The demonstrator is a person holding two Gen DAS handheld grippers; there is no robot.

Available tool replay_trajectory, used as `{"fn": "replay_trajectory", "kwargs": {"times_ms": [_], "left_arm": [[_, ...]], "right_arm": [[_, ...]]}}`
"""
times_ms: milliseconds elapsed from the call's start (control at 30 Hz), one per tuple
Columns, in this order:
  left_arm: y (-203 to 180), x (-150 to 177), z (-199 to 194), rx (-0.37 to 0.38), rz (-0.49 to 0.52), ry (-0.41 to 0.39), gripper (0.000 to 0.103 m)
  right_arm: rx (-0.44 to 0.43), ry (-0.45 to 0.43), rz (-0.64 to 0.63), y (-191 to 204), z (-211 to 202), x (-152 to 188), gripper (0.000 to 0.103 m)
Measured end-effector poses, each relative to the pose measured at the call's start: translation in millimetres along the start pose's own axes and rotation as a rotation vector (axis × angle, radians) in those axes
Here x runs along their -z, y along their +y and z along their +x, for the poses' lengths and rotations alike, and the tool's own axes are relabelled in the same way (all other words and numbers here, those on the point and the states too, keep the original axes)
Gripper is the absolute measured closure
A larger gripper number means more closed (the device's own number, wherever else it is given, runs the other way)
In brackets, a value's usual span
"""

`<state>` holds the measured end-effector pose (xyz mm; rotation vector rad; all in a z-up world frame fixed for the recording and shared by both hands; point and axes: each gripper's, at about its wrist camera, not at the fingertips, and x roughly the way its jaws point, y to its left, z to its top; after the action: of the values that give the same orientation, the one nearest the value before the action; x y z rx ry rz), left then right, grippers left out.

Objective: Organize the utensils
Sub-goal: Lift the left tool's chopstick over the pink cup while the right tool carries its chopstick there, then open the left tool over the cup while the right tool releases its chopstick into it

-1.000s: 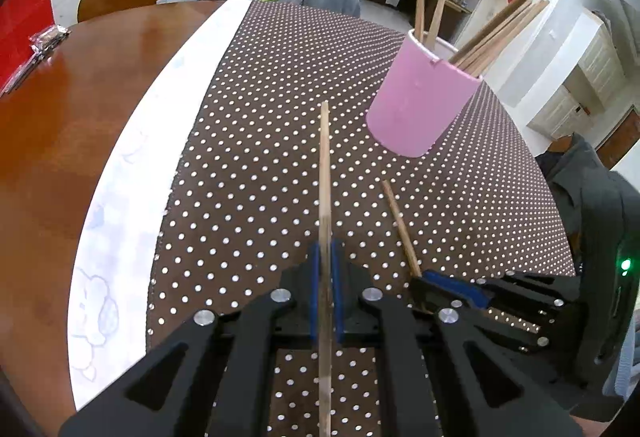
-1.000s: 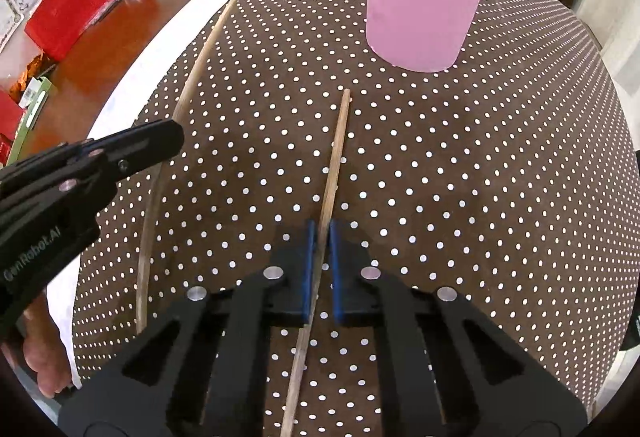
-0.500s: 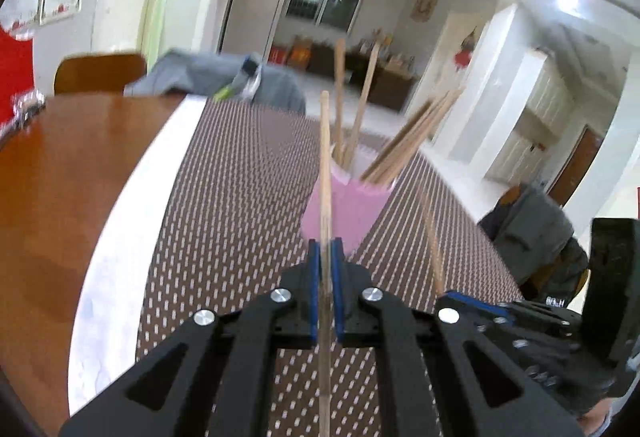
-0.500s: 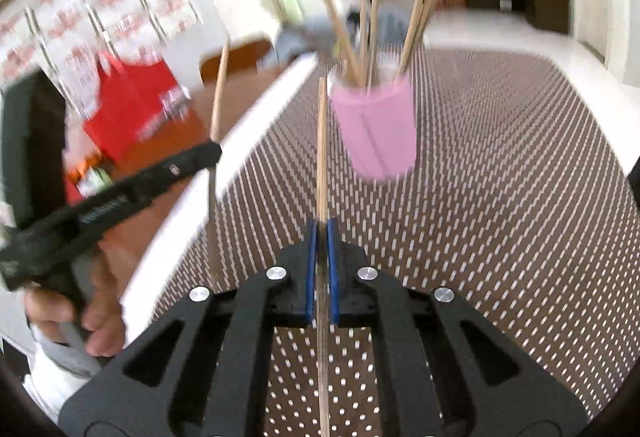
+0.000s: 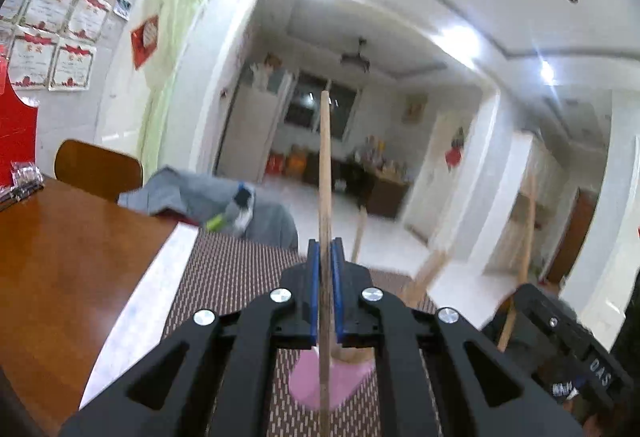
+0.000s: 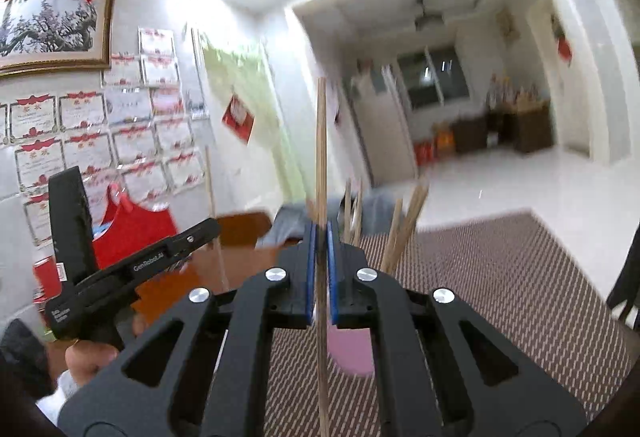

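Observation:
My left gripper [image 5: 325, 249] is shut on a wooden chopstick [image 5: 325, 173] that points upward, raised above the table. The pink cup [image 5: 332, 383] sits below it, mostly hidden by the jaws, with several chopsticks [image 5: 428, 269] sticking out. My right gripper [image 6: 319, 231] is shut on another wooden chopstick [image 6: 321, 141], also held upright. The pink cup [image 6: 352, 353] lies just beyond and below its jaws, with several chopsticks [image 6: 402, 233] in it. The left gripper [image 6: 132, 269] shows at the left of the right wrist view, and the right gripper [image 5: 560, 341] at the lower right of the left wrist view.
A brown dotted cloth [image 6: 512, 285] covers the wooden table [image 5: 68, 249]. A chair [image 5: 98, 169] and a grey jacket [image 5: 192, 193] stand at the far side. A red bag [image 6: 132, 233] is at the left.
Both grippers have lifted their chopsticks off the cloth and tilted them up to vertical, moving close over the pink cup.

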<state>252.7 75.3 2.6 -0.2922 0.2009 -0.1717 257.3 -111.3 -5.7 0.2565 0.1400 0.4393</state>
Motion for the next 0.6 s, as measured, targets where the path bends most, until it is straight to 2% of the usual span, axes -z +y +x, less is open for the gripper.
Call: {"fn": "replay_trajectory", "kwargs": {"times_ms": [167,333,500,600], "left_arm": [[-2.2,-16.6,22.3,0.016,-0.039,-0.101,0.097],[-4.2,-16.6,42.5,0.020,-0.039,-0.188,0.097],[-1.5,-9.1,57.4,0.023,-0.040,-0.232,0.097],[4.0,-7.2,66.1,0.037,-0.061,-0.223,0.097]], "right_arm": [[0.024,-0.125,-0.016,2.0,26.4,-9.0,0.097],[0.049,-0.209,-0.025,-2.8,44.3,-9.9,0.097],[0.057,-0.232,-0.003,-12.6,57.5,-3.1,0.097],[0.058,-0.235,-0.008,-16.3,64.1,1.3,0.097]]}}
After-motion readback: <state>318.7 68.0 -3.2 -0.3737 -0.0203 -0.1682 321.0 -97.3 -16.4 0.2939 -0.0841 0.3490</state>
